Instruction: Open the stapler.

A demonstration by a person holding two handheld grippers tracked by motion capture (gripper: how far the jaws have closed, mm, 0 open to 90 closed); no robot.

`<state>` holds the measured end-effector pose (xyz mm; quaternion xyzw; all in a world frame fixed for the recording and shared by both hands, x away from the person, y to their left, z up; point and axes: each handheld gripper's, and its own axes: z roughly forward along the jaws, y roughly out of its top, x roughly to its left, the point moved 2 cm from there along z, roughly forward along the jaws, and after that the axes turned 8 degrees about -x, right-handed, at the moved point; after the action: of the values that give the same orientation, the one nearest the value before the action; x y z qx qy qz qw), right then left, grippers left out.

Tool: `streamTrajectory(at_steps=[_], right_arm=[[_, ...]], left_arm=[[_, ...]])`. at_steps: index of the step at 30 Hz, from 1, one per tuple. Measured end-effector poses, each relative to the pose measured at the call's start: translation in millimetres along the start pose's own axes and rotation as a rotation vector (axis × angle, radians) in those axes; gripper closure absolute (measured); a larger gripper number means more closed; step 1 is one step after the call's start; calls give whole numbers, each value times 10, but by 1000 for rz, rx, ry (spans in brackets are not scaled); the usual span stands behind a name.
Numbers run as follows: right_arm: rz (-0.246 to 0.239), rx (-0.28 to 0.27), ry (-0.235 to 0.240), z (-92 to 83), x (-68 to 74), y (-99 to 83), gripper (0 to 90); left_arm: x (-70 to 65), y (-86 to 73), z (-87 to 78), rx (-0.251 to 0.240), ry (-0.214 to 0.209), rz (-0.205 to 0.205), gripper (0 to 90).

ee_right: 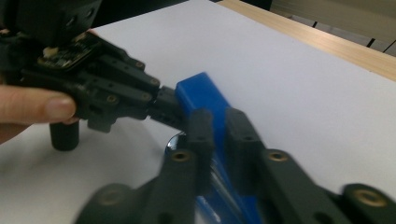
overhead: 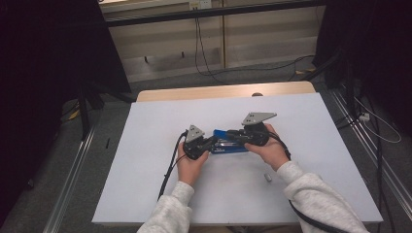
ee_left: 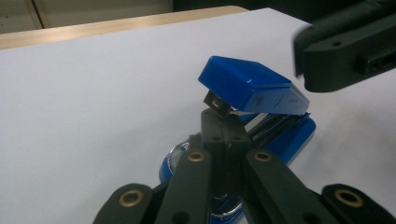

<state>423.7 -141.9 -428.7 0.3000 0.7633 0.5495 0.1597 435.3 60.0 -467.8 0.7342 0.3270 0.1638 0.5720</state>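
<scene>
Left hand-held gripper (ee_left: 223, 135), pressed together, pins the blue stapler (ee_left: 254, 91) base; right hand-held gripper (ee_right: 218, 126), pressed together, should lift its top gently.

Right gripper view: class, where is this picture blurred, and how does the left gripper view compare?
Right gripper view: its own tongs smear at the bottom, while the blue stapler stays fairly sharp. Left gripper view: stapler crisp, the other tongs soft-edged.

The high view is dim and slightly soft, its left and right edges falling into near black around the evenly lit white table (overhead: 311, 145), while the right gripper view is motion-blurred along its near jaws
</scene>
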Motion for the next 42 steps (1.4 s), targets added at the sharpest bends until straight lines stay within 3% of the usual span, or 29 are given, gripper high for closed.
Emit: streamTrajectory(at_steps=[7,13,17,28,42], right_arm=[[1,28,28,82,134,-144,900],[-20,58,7,213,220,-251,900],[7,45,-14,247,209,-291,900],[10,38,-51,276,192,-300,900],[30,-14,-111,337,225,-345,900]], left_arm=[[6,2,8,2,2,-3,900],[10,1,12,2,1,3,900],[11,1,12,2,-1,1,900],[11,5,13,7,1,4,900],[8,4,11,7,3,8,900]])
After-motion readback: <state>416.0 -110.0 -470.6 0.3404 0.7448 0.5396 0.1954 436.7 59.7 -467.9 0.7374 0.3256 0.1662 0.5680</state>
